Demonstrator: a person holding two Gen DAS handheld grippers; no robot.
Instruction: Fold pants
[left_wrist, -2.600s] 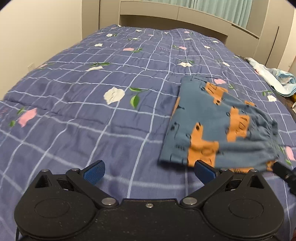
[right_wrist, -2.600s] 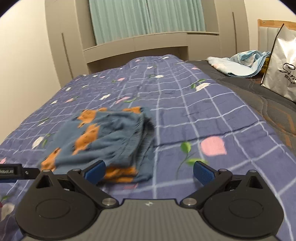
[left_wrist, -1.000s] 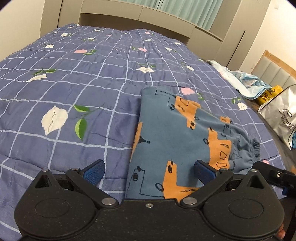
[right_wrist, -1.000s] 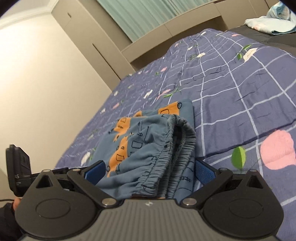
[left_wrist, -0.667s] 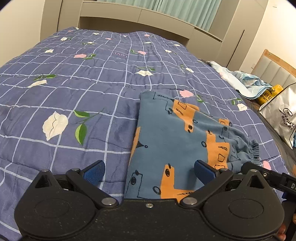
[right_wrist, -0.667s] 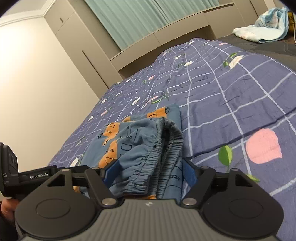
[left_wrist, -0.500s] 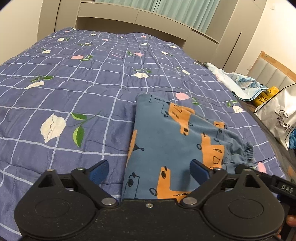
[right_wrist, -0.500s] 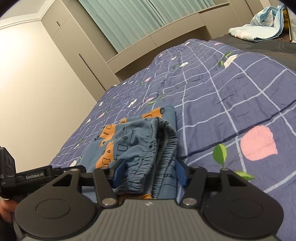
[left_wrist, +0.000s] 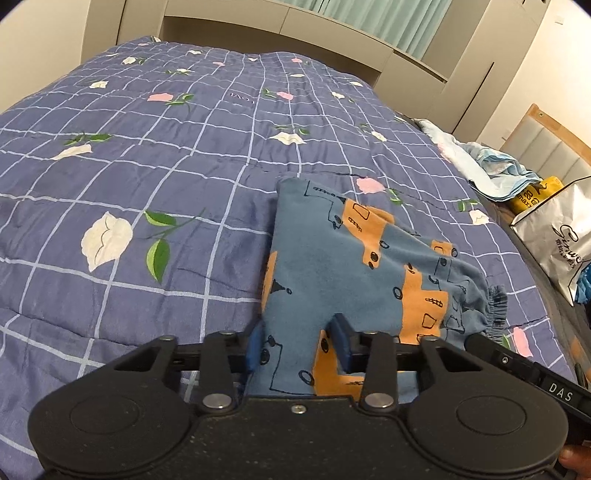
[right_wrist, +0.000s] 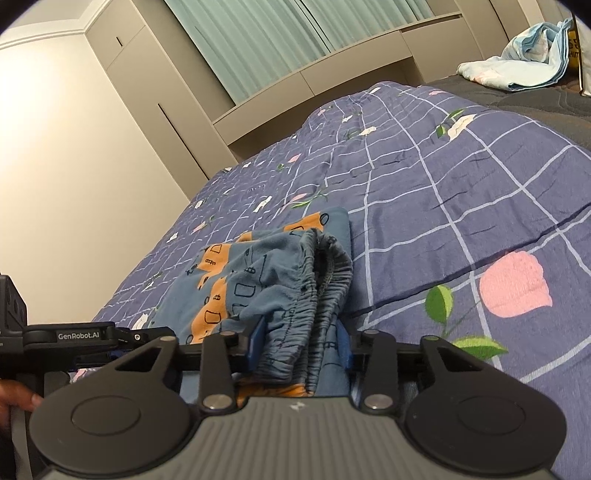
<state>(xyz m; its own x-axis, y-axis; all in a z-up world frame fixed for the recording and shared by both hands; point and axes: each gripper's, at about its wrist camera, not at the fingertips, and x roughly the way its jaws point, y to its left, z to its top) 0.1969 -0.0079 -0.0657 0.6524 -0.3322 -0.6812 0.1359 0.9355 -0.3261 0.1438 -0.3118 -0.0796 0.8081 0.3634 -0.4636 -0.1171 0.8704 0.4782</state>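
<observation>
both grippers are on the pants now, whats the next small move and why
Probably lift both together and carry the near edge away to fold. The left gripper pinches the near edge of the pants, the right gripper clamps the bunched waistband, and the rest lies flat on the quilt.

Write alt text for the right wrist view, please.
The right gripper is shut on the elastic waistband end of the folded blue-and-orange pants, which lie on a blue checked floral quilt. The left gripper's black body shows at left.

Both wrist views sit low over the bed (left_wrist: 184, 166), sharing the pants (left_wrist: 332, 266)
</observation>
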